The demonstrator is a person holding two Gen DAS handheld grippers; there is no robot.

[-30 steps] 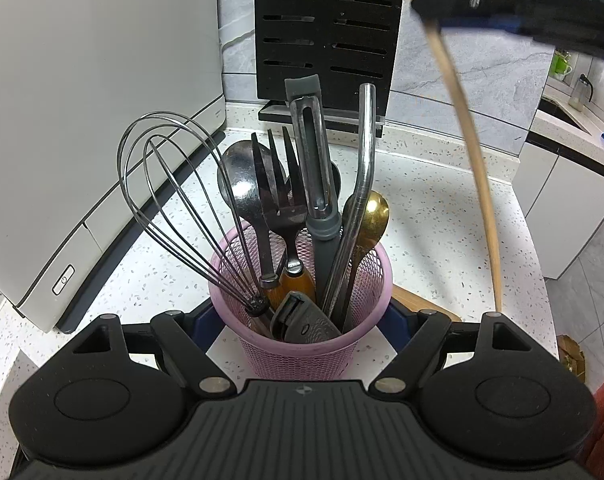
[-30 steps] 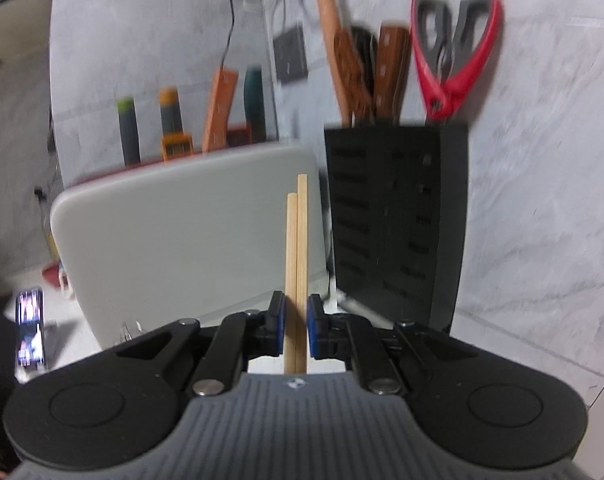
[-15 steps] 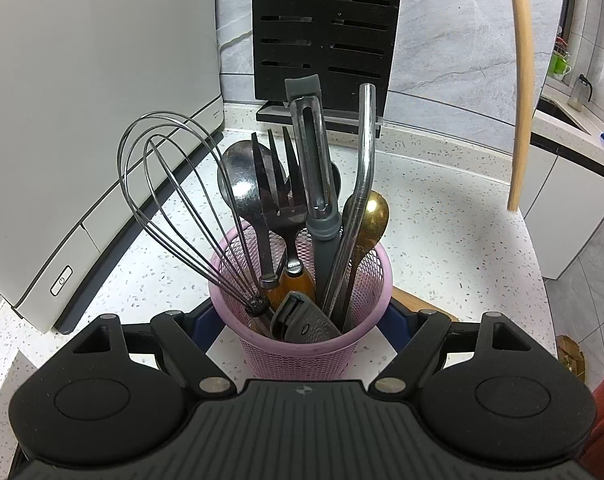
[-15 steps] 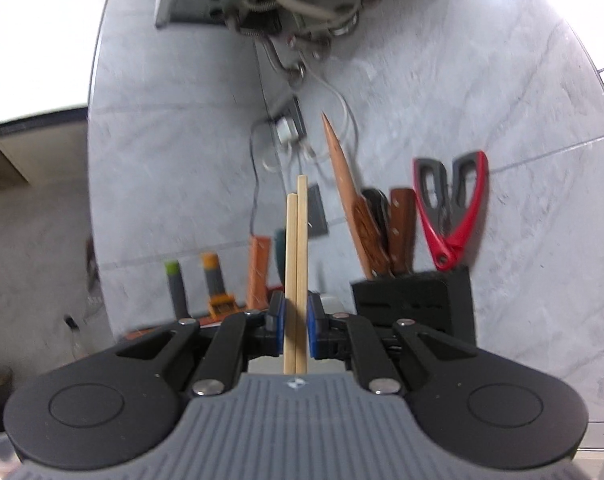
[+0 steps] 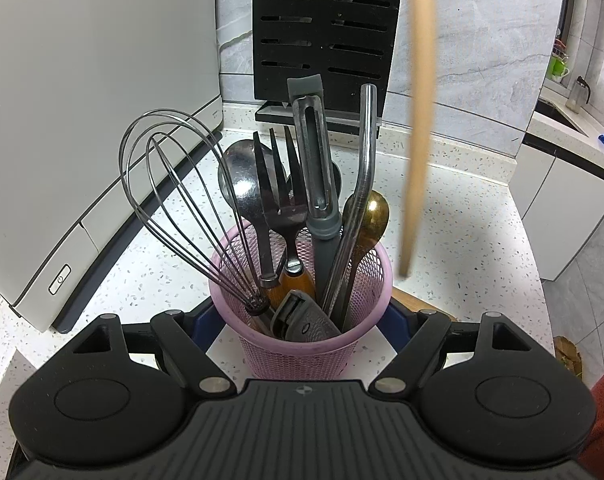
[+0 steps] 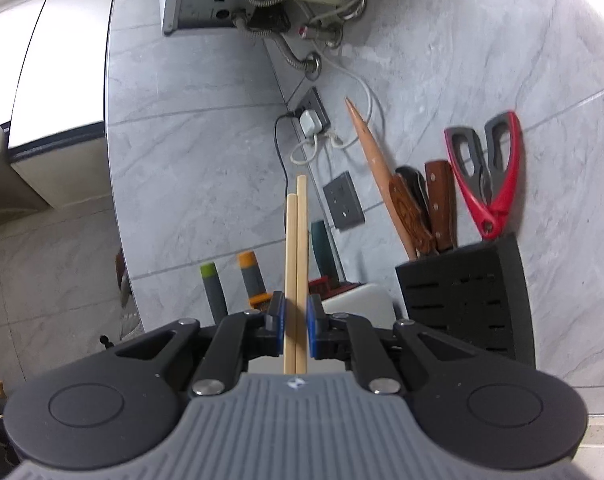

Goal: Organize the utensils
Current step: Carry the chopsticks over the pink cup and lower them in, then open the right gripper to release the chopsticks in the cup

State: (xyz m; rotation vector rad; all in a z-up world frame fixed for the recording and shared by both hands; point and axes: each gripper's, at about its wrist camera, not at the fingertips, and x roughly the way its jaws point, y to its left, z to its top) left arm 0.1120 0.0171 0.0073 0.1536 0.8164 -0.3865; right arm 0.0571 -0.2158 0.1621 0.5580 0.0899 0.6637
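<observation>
Left wrist view: chopsticks [image 5: 418,128] now hang upright beside basket [image 5: 302,344].

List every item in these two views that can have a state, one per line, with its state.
Left gripper: closed around the pink basket.
Pink basket: upright, full of utensils.
Right gripper: shut on the chopsticks.
Chopsticks: held as a pair, off the counter.
Red scissors: closed, handles up in the knife block.

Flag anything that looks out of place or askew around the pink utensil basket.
Nothing is spilled or damaged. The pink basket stands upright between the left gripper fingers. Only the chopsticks are outside it, hanging in the air beside its rim, pinched by the right gripper.
</observation>
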